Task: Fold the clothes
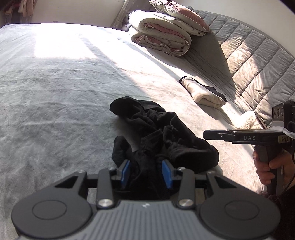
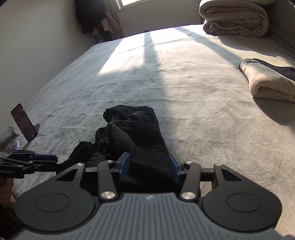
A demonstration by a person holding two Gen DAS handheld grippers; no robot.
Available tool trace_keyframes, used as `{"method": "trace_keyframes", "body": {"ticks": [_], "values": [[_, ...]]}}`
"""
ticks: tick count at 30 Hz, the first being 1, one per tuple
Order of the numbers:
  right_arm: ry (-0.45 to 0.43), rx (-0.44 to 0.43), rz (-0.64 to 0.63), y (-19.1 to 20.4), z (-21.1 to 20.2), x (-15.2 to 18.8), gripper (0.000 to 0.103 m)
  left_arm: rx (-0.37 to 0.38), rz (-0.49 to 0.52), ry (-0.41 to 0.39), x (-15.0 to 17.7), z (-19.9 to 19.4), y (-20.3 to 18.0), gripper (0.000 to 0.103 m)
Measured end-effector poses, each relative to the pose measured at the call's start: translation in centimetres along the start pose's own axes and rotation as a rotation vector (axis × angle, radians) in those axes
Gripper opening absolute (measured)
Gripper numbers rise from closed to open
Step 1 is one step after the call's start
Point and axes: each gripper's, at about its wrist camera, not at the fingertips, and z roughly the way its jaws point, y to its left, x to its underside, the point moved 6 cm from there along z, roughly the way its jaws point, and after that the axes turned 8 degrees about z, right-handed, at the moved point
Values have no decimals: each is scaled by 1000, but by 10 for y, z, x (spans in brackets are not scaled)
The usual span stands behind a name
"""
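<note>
A crumpled black garment [image 1: 166, 133] lies bunched on the pale bed cover [image 1: 55, 83]. In the left wrist view my left gripper [image 1: 146, 169] stands open at its near edge, and black cloth lies loosely between the blue pads [image 1: 126, 171]. My right gripper [image 1: 205, 135] comes in from the right, held by a hand [image 1: 267, 171]. In the right wrist view the same garment [image 2: 132, 129] runs away from my right gripper [image 2: 150, 166], which is open with a thick fold between its pads. My left gripper [image 2: 56, 162] shows at the left edge.
A folded cream garment [image 1: 204, 92] with a dark piece on it lies by the quilted headboard [image 1: 248, 55]. A rolled duvet [image 1: 160, 35] and a pillow [image 1: 180, 16] are stacked at the far corner. A phone [image 2: 24, 123] stands propped at the bed's left edge.
</note>
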Motion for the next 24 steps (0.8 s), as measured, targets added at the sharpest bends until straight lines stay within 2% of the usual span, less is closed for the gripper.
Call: {"method": "trace_keyframes", "body": {"ticks": [5,6,7,8,9,10,16,21,24], "values": [[2,-51,-24,22,22,-4,51,-22,-5,49,1,21,-2,35],[3,-56,-27,24,26,-4,48,-26,-12,61,1,25,-1,28],[6,-54,-34,25,30,-2,34,-27,-21,69,2,28,0,20],[13,-50,-45,24,34,-1,25,-30,-31,72,3,30,1,17],[15,-38,-51,23,36,1,10,-32,-39,72,3,31,2,10],[12,-21,-54,20,36,2,6,-35,-46,70,3,31,4,7],[-53,107,-39,-7,17,-5,4,-47,-64,50,3,21,9,6],[6,295,-5,-41,12,0,4,-65,-73,51,6,17,14,6],[34,363,-10,-52,10,3,4,-77,-89,51,5,16,18,6]]}}
